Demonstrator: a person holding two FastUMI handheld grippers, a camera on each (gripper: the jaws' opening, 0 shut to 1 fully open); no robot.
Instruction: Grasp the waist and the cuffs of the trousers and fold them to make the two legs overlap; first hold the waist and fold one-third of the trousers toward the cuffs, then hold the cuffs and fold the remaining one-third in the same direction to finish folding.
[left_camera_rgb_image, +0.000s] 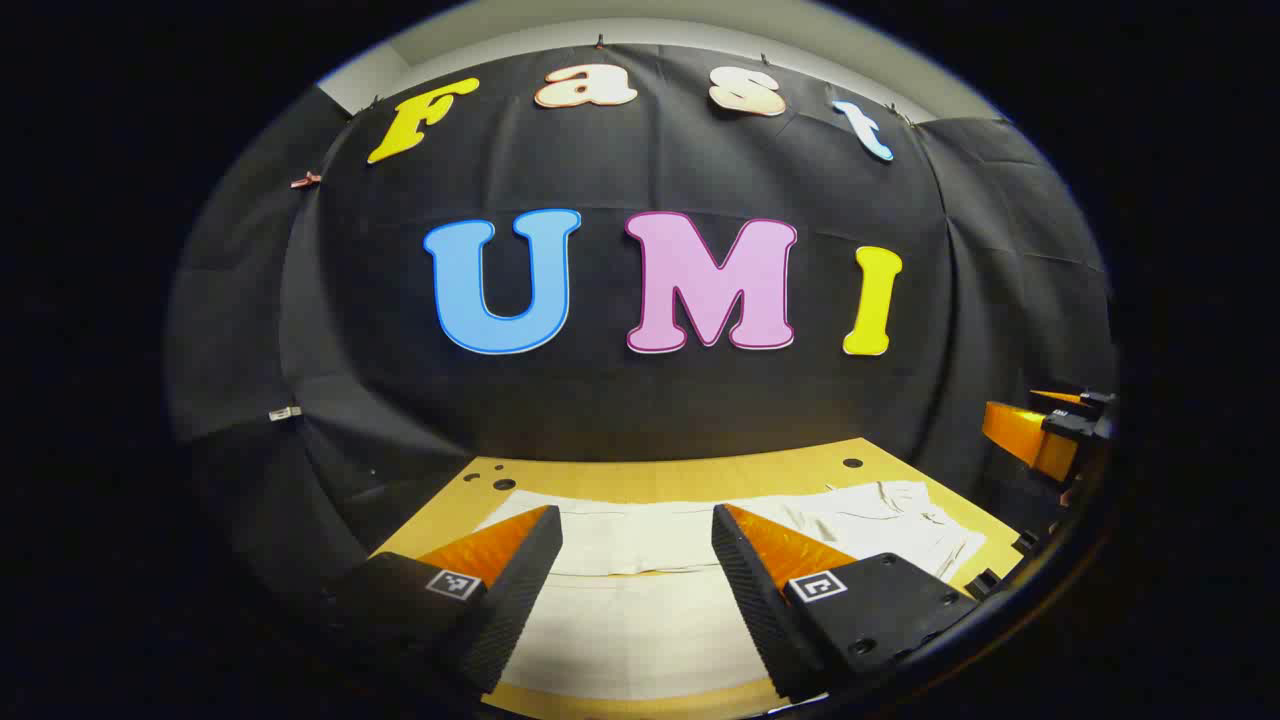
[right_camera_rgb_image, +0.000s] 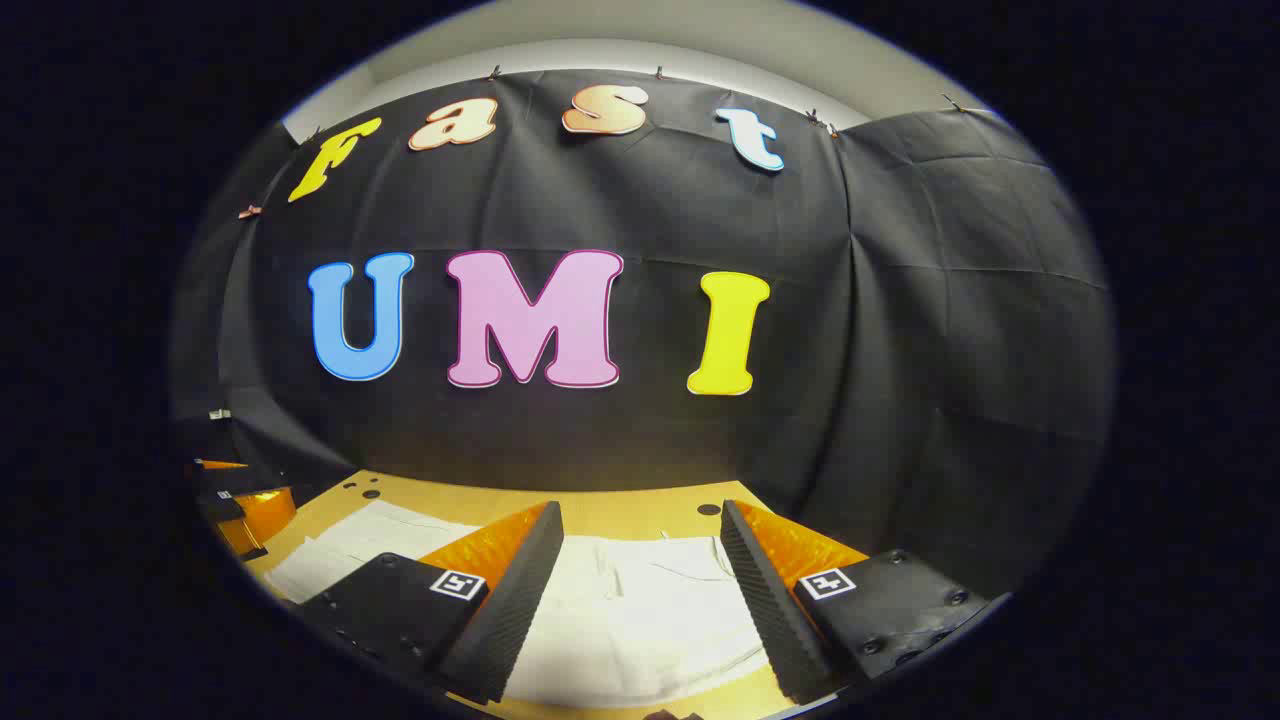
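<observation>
White trousers (left_camera_rgb_image: 640, 570) lie flat across the wooden table (left_camera_rgb_image: 660, 475). In the left gripper view the legs run under my left gripper (left_camera_rgb_image: 637, 525), and the wrinkled waist end (left_camera_rgb_image: 890, 520) lies to the right. My left gripper stands open above the cloth with nothing between its fingers. In the right gripper view the waist part of the trousers (right_camera_rgb_image: 650, 610) lies below my right gripper (right_camera_rgb_image: 640, 520), which is open and holds nothing. The right gripper (left_camera_rgb_image: 1050, 430) also shows at the right edge of the left gripper view, and the left gripper (right_camera_rgb_image: 235, 500) at the left edge of the right gripper view.
The table top has a few small round holes (left_camera_rgb_image: 853, 463) near its far edge. The black booth wall (left_camera_rgb_image: 640, 380) rises right behind the table. Bare wood shows beyond the trousers (right_camera_rgb_image: 640, 515) along the far side.
</observation>
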